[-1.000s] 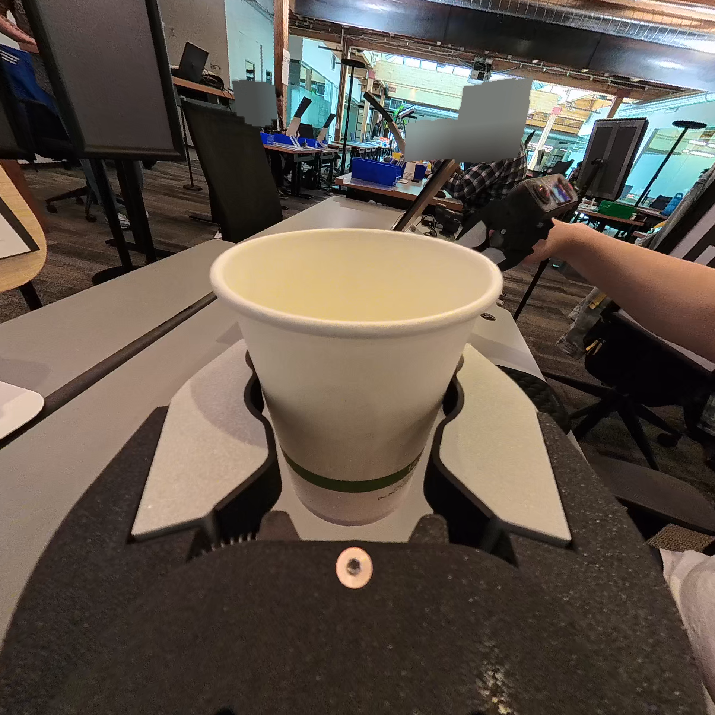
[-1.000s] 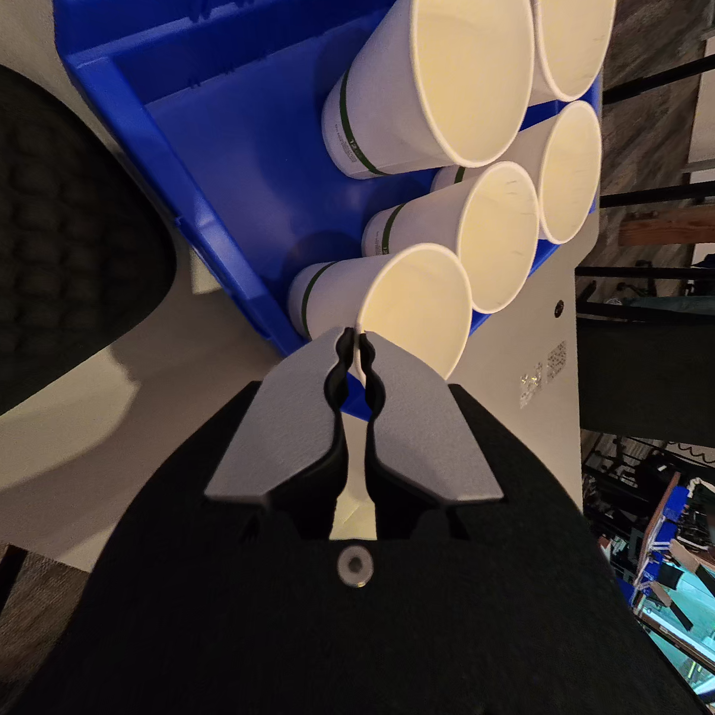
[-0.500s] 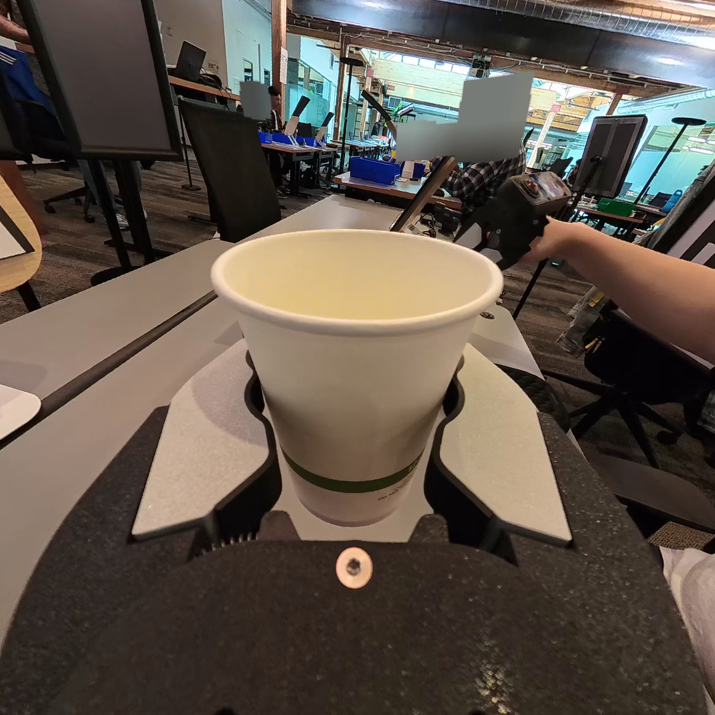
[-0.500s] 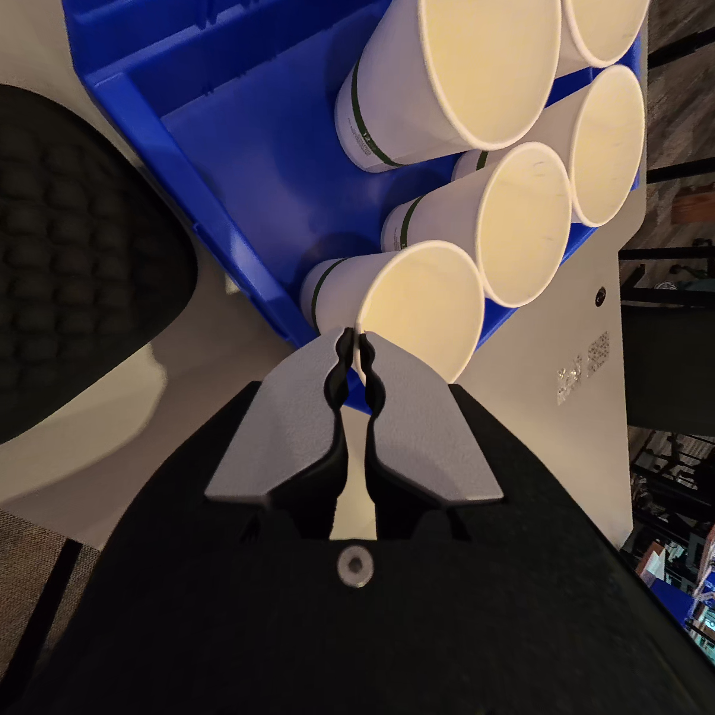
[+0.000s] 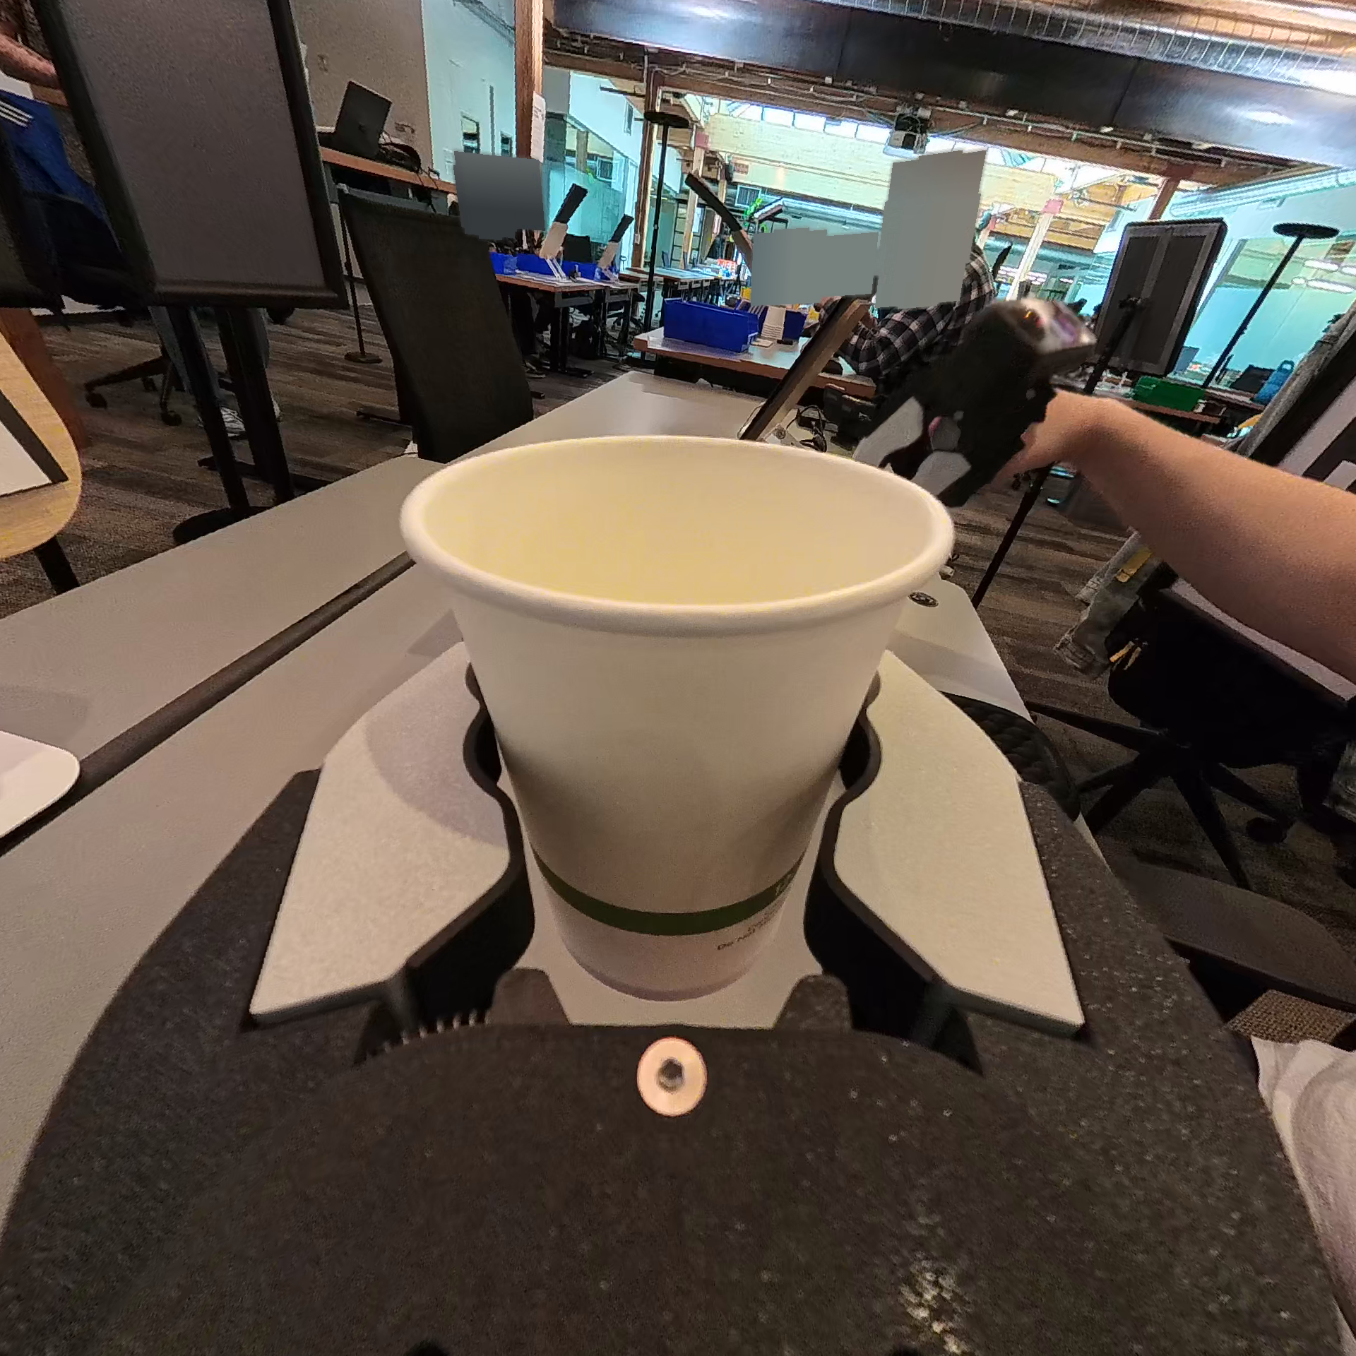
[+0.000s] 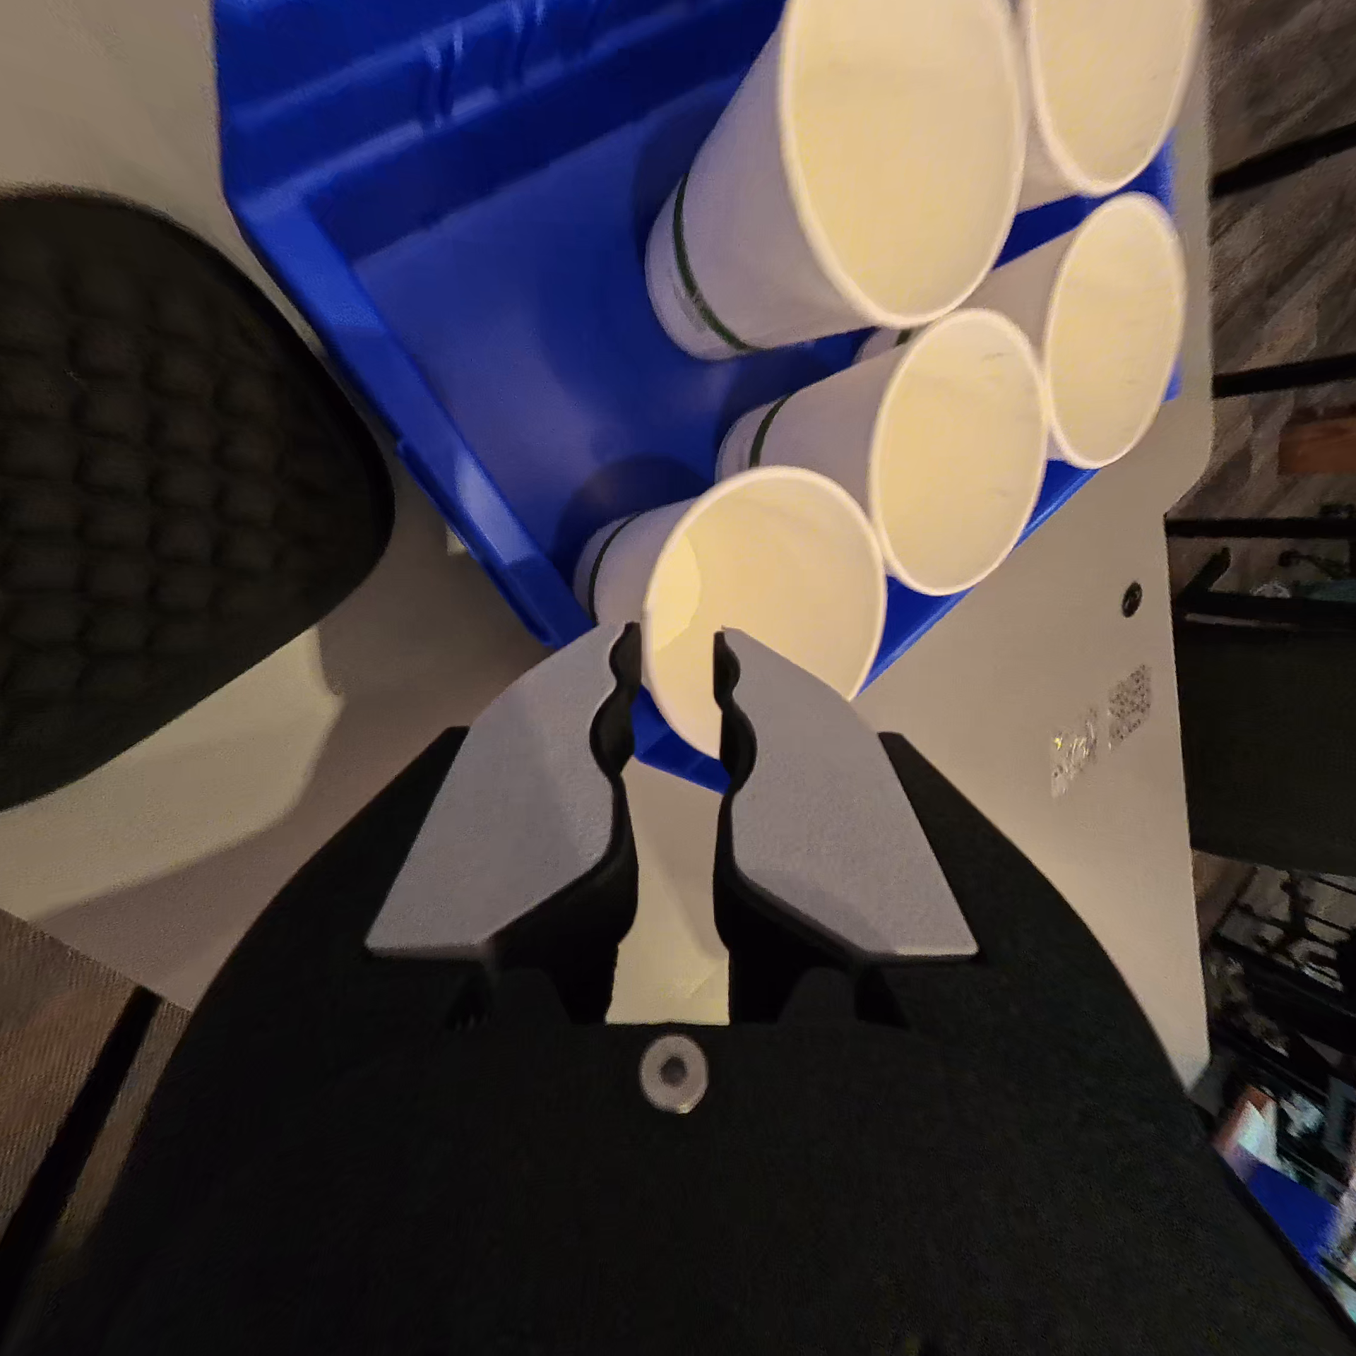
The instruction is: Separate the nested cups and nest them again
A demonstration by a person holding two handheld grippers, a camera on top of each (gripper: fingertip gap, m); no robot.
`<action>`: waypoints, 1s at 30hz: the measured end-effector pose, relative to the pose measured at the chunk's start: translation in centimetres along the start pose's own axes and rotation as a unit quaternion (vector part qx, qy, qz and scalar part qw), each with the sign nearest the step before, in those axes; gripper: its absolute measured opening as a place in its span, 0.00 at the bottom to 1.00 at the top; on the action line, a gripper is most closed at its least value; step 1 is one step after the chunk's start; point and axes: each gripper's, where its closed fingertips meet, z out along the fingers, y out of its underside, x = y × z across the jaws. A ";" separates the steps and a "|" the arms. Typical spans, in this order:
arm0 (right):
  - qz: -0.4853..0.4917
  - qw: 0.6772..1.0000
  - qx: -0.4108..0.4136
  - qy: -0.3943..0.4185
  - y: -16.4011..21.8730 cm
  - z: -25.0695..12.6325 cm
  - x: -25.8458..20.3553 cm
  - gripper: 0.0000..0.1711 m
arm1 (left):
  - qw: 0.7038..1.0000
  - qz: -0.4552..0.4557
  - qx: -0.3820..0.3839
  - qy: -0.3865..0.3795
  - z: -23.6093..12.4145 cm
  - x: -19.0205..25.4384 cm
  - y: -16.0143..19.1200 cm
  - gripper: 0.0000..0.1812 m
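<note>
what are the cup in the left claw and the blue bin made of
The cup looks like matte white paper: rolled rim, printed green band near the base. The blue bin looks like moulded plastic: glossy highlights, ribbed walls. Neither can be confirmed by sight alone.

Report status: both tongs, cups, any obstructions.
Left tongs shut on white paper cup with green band, upright. Right tongs open, straddling rim of nearest white paper cup in blue plastic bin. No obstructions seen.
</note>
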 end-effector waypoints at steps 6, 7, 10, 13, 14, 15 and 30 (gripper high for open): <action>0.009 0.991 0.130 0.025 -7.4 -5.8 1.6 0.10 | 1.000 0.005 -0.008 0.009 0.6 0.8 0.4 0.52; -0.003 0.988 0.152 0.022 -9.5 -6.8 1.3 0.09 | 1.000 0.007 -0.010 0.011 0.8 1.1 0.5 0.52; -0.049 0.978 0.200 -0.017 -16.2 -8.8 -1.4 0.09 | 0.999 0.012 -0.019 0.023 1.4 2.1 0.9 0.52; -0.119 0.968 0.216 -0.039 -22.0 -9.4 -4.3 0.08 | 0.999 0.018 -0.037 0.031 2.0 3.1 1.6 0.52; -0.142 0.964 0.222 -0.044 -23.7 -9.4 -5.2 0.08 | 0.998 0.020 -0.042 0.033 2.1 3.3 1.8 0.52; -0.160 0.959 0.228 -0.048 -25.3 -9.4 -5.9 0.08 | 0.998 0.021 -0.045 0.035 2.2 3.5 1.9 0.52; -0.271 0.937 0.186 -0.119 -31.2 -6.4 -11.0 0.03 | 0.997 0.033 -0.040 0.055 2.3 4.6 1.7 0.52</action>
